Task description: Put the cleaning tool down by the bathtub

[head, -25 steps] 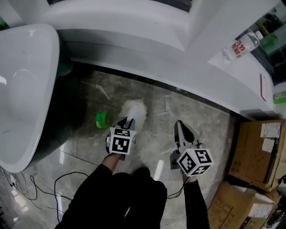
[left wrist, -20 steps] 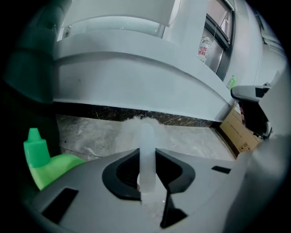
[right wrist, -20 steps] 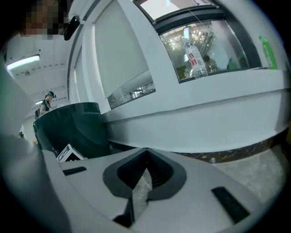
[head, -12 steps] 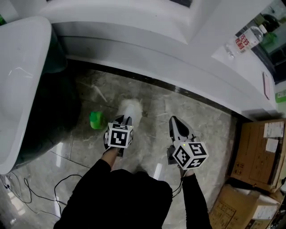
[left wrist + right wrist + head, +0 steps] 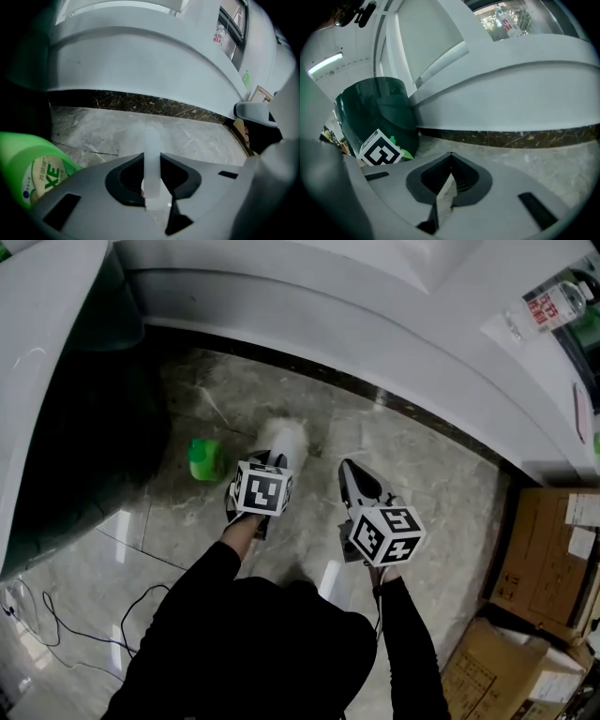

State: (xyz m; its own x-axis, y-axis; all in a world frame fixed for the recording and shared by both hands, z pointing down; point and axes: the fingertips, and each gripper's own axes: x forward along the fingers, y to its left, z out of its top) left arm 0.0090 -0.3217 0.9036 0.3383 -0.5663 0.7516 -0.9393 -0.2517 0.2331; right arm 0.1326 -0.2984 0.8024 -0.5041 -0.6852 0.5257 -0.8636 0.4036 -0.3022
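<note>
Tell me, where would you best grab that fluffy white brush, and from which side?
Grab it by the thin handle, coming from the end away from the fluffy head, with the jaws closing across it. The handle is narrow and straight, so it fits between two jaws. The head looks soft and bulky and would likely squash. The left gripper holds it that way.

The bathtub (image 5: 28, 352) is cut off by the left edge.

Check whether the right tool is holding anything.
No, the right tool has its jaws together with nothing between them.
</note>
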